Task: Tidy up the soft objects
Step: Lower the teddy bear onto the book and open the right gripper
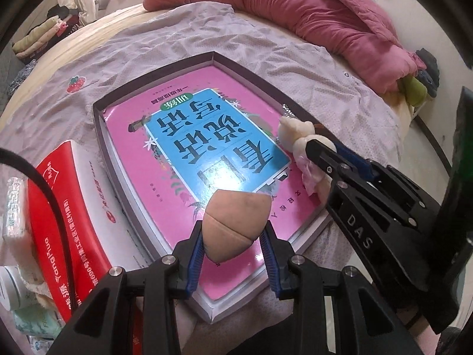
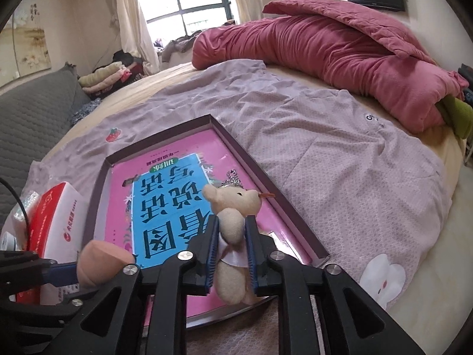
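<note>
My left gripper point(image 1: 235, 233) is shut on a tan egg-shaped sponge point(image 1: 233, 223) and holds it above the near end of a pink and blue book point(image 1: 189, 136) that lies in a shallow dark-rimmed box point(image 1: 99, 127). My right gripper point(image 2: 232, 227) is shut on a small cream plush bear point(image 2: 233, 207) with a metal chain, above the box's right side point(image 2: 283, 207). The sponge also shows in the right wrist view point(image 2: 100, 261), and the bear in the left wrist view point(image 1: 295, 136).
The box lies on a lilac garment point(image 2: 325, 148) spread over the bed. A red and white carton point(image 1: 59, 195) and wrapped packs point(image 1: 13, 204) lie left of the box. A rolled red quilt point(image 2: 340, 53) lies at the far side. A grey sofa point(image 2: 32, 112) stands left.
</note>
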Tool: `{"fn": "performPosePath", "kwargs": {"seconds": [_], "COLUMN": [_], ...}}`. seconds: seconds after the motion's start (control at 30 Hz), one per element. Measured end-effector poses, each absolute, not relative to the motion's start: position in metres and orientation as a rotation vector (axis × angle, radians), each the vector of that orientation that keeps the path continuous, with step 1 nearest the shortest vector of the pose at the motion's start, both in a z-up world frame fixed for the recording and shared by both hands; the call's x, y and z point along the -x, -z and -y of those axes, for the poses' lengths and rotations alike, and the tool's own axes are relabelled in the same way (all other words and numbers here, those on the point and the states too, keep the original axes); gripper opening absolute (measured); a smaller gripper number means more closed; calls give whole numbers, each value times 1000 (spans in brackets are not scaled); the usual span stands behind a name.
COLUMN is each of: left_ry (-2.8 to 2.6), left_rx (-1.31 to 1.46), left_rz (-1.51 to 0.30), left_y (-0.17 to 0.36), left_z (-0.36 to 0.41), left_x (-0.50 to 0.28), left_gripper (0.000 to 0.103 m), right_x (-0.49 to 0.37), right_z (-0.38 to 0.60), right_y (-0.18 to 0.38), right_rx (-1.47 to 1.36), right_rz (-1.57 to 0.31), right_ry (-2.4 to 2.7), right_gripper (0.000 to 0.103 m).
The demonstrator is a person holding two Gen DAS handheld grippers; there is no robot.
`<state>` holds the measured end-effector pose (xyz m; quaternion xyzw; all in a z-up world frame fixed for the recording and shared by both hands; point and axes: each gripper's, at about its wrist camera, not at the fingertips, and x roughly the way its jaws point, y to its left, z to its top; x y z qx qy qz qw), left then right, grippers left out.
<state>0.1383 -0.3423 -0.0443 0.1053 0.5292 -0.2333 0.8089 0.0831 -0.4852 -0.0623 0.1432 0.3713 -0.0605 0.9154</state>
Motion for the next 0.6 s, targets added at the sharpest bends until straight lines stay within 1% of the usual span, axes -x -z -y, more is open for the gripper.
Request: {"fn": "performPosePath", "kwargs": {"seconds": [0.07, 0.23, 0.3, 0.47, 0.6], "left_ry": [498, 492, 492, 507, 502], "left_rx": [-238, -288, -306, -336, -349], "left_rz": [-1136, -1157, -1168, -1202, -1205], "left_y": [45, 50, 53, 59, 60], "left_z": [344, 351, 353, 358, 358], "left_x": [-138, -136, -133, -129, -125], "left_gripper": [37, 38, 38, 38, 38], "right_x": [-81, -70, -64, -58, -54], "right_z": [485, 487, 491, 497, 496], "right_y": [60, 49, 44, 39, 38], "right_rx": [-309, -313, -329, -356, -355], "right_rz": [-754, -709, -688, -686, -691], "right_ry": [119, 137, 149, 158, 164], "right_gripper": [33, 35, 44, 46, 51]}}
